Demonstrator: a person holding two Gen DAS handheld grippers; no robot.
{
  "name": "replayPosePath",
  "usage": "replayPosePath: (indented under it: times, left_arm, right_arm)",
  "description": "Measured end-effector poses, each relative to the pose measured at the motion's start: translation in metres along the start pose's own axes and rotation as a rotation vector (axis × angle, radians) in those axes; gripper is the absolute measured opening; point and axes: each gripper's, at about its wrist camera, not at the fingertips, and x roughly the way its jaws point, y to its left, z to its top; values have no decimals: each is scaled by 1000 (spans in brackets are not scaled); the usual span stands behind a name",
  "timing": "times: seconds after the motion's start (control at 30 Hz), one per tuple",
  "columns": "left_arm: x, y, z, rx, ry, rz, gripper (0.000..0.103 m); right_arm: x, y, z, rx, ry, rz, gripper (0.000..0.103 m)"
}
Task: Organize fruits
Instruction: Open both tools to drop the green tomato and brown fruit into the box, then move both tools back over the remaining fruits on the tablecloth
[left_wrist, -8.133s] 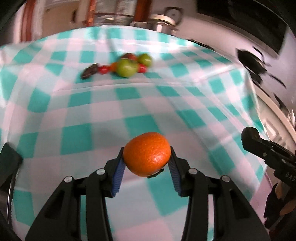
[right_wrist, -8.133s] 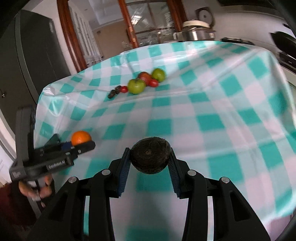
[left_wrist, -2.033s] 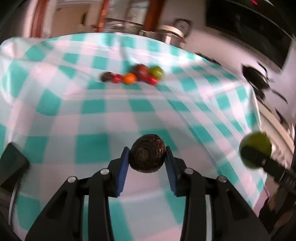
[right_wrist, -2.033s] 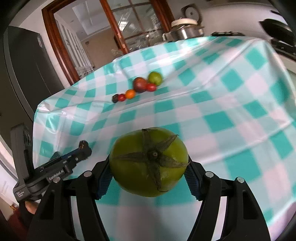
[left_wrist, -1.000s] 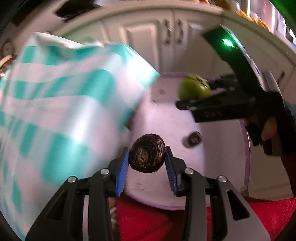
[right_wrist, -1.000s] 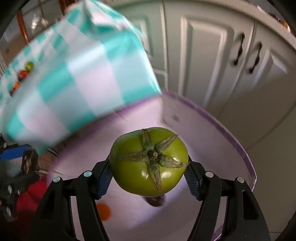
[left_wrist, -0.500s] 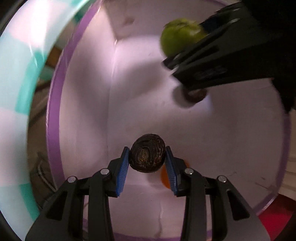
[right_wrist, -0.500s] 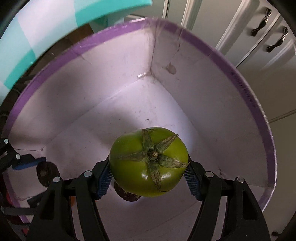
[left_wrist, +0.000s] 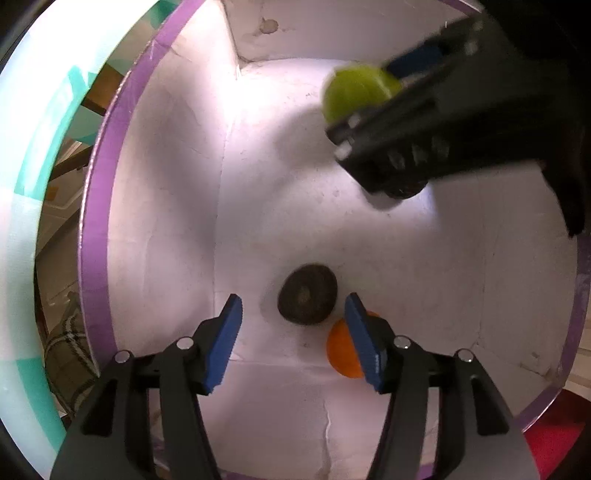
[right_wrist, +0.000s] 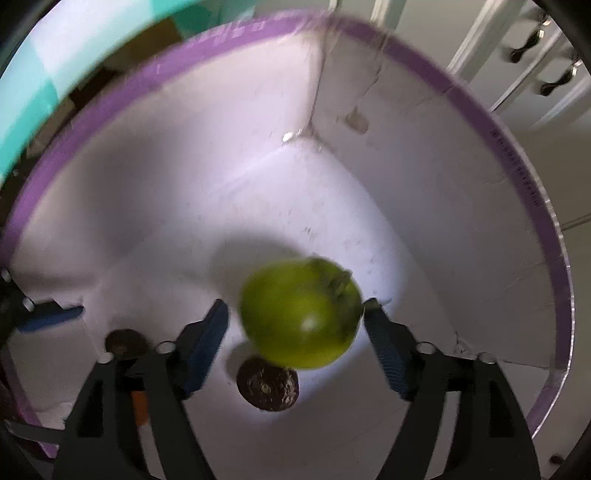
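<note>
The white box (left_wrist: 155, 206) with its purple rim fills both wrist views, and I am looking down into it; a strip of the teal-checked cloth (right_wrist: 33, 74) shows past its edge.

My left gripper (left_wrist: 293, 338) is released, its blue pads spread wide with nothing between them. My right gripper (right_wrist: 295, 341) is released too, its pads standing apart on either side of the green tomato (right_wrist: 301, 314). The tomato is blurred and sits between the pads, close to the right one; I cannot tell whether it touches that pad. A gap shows on its left side.

On the box floor, a dark round fruit (left_wrist: 307, 293) lies just ahead of my left gripper, between the lines of its pads and touching neither. The orange fruit (left_wrist: 341, 350) lies just beside it, partly hidden behind my left gripper's right pad. A second dark fruit (right_wrist: 267, 384) lies below the green tomato.
</note>
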Motion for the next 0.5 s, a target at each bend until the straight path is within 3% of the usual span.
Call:
replayPosePath:
  times: [0.13,0.2,0.3,0.37,0.4,0.5]
  left_arm:
    - [-18,-6,0,44,-73,31,69]
    - [-41,-11,-4,79,-172,80,75]
    - [-92,-24,-19,149,-381,153,76]
    - [-125,-31,-36,174,-521,206,88]
    - [-146,-29,-50,170,-611,242,93]
    - [-184,-1,-72,79,-724,298,93]
  right_arm:
    - [-20,-14,5,64,-37,2,80]
    - [-36,-21,6,97,-69,-2,82]
    - [-64,-30,8,137,-121,-14,86]
    - [-83,-27,11,139,-151,-39,87]
    - [-93,-23,14,130,-168,-50,87]
    - [-130,6,27,71,-250,-68,87]
